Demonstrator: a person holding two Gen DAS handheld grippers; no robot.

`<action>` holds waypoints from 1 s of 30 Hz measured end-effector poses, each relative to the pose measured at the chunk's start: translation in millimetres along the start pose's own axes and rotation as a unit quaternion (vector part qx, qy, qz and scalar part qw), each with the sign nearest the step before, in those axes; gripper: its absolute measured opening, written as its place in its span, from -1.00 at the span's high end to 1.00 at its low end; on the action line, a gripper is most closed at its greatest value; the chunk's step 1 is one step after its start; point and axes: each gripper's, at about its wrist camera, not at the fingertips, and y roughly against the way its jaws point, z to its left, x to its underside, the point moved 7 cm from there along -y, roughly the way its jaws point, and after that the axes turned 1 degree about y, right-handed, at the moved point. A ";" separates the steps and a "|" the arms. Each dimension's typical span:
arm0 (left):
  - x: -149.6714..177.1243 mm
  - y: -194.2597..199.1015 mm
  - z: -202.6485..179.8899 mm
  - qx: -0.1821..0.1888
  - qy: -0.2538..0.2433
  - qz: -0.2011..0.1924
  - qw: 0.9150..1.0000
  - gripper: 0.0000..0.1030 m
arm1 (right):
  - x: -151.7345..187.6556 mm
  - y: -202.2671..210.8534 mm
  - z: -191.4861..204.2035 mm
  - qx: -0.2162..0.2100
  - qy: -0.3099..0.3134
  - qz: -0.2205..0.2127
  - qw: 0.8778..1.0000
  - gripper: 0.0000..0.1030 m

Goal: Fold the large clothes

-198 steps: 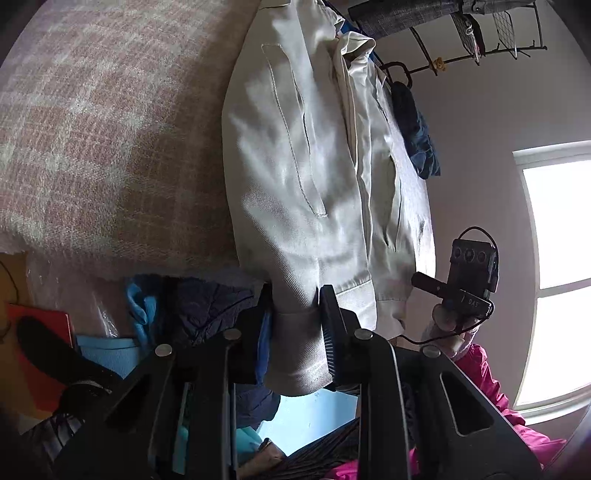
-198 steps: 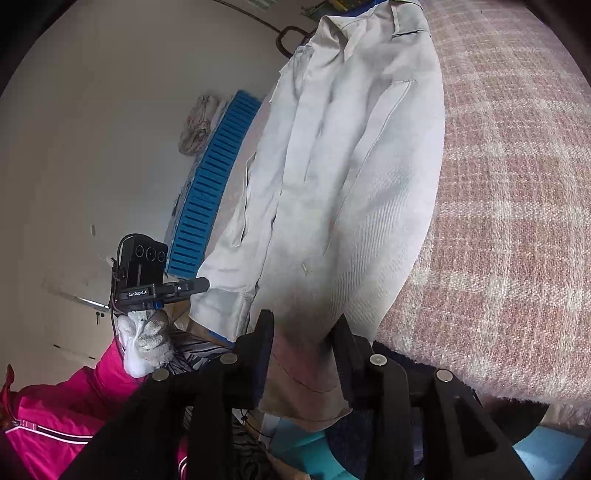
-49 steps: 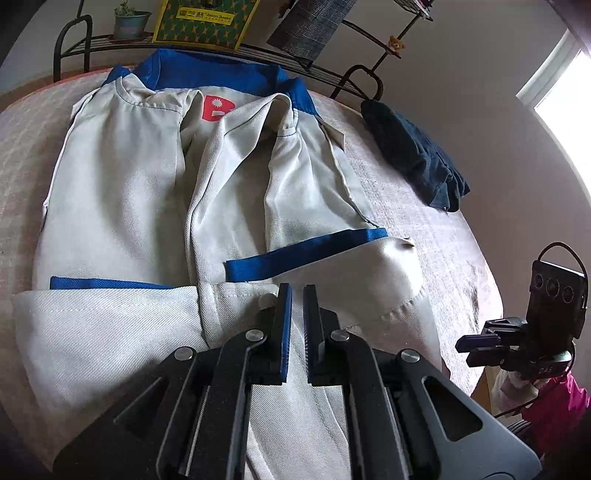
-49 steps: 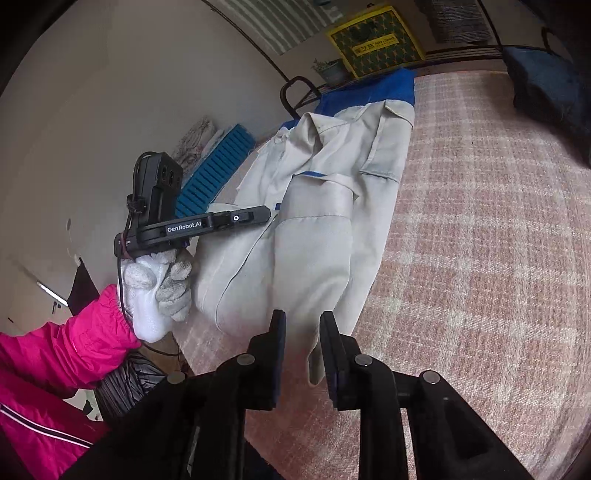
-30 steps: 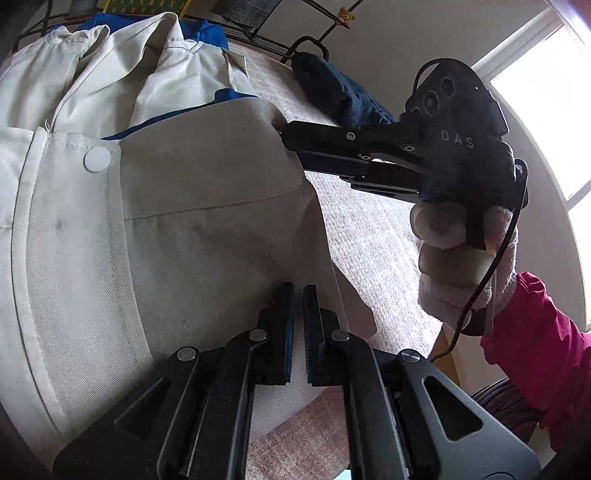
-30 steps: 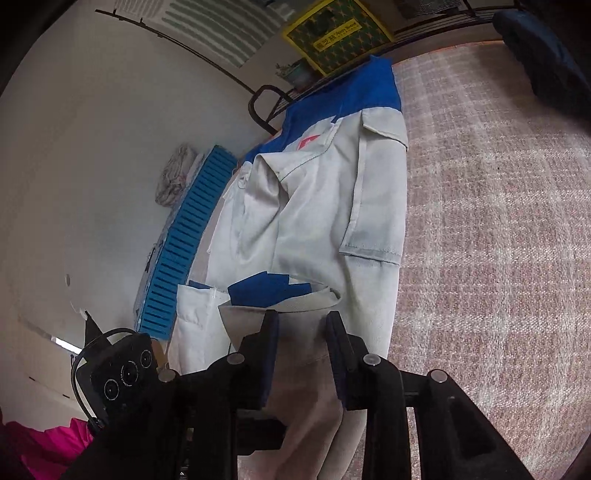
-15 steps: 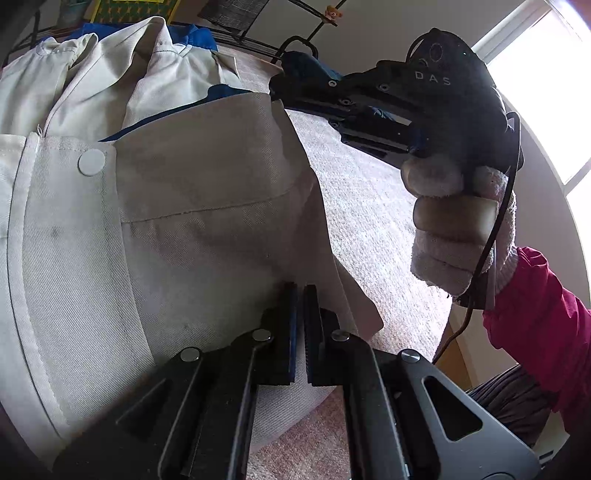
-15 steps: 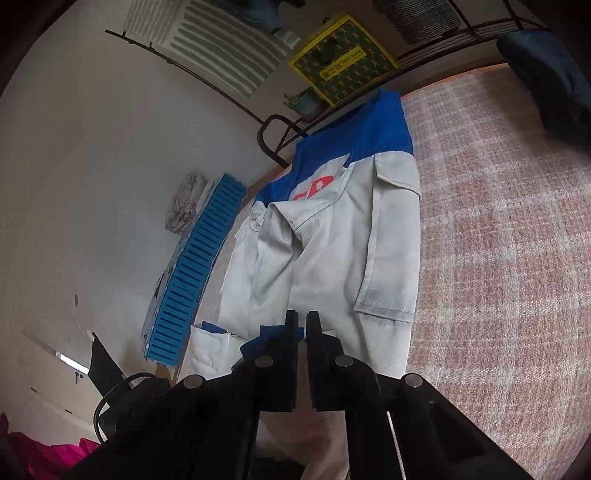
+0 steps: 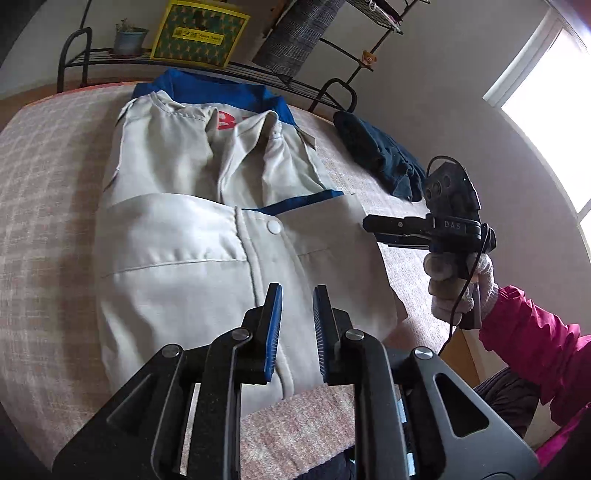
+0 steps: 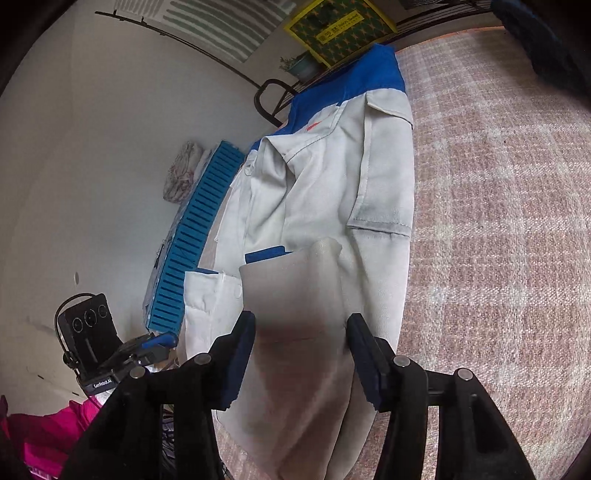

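A cream work jacket [image 9: 192, 236] with a blue collar and blue trim lies on the pink plaid bed cover [image 9: 40, 206]. Its lower part is folded up over the chest. My left gripper [image 9: 297, 325] is open and empty, just above the folded hem near the bed's front edge. My right gripper [image 10: 301, 354] is open wide, with the jacket [image 10: 332, 192] between and beyond its fingers, not pinched. The right gripper also shows in the left wrist view [image 9: 373, 225], beside the fold's right corner. The left gripper shows at lower left in the right wrist view [image 10: 162, 341].
A dark blue garment [image 9: 380, 155] lies on the bed at the far right. A black metal rack [image 9: 221, 70] with a yellow box [image 9: 199, 35] and a plant pot stands behind the bed. A blue slatted crate [image 10: 195, 236] leans by the wall. A bright window [image 9: 546, 110] is on the right.
Both grippers have opened and let go of the jacket's hem, which now lies folded up over the chest. The left gripper has pulled back and up from the cloth.
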 end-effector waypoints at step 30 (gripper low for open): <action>-15.5 -44.4 36.0 -0.129 -0.027 0.021 0.991 0.64 | 101.4 34.6 6.6 0.082 0.088 0.066 0.991 0.94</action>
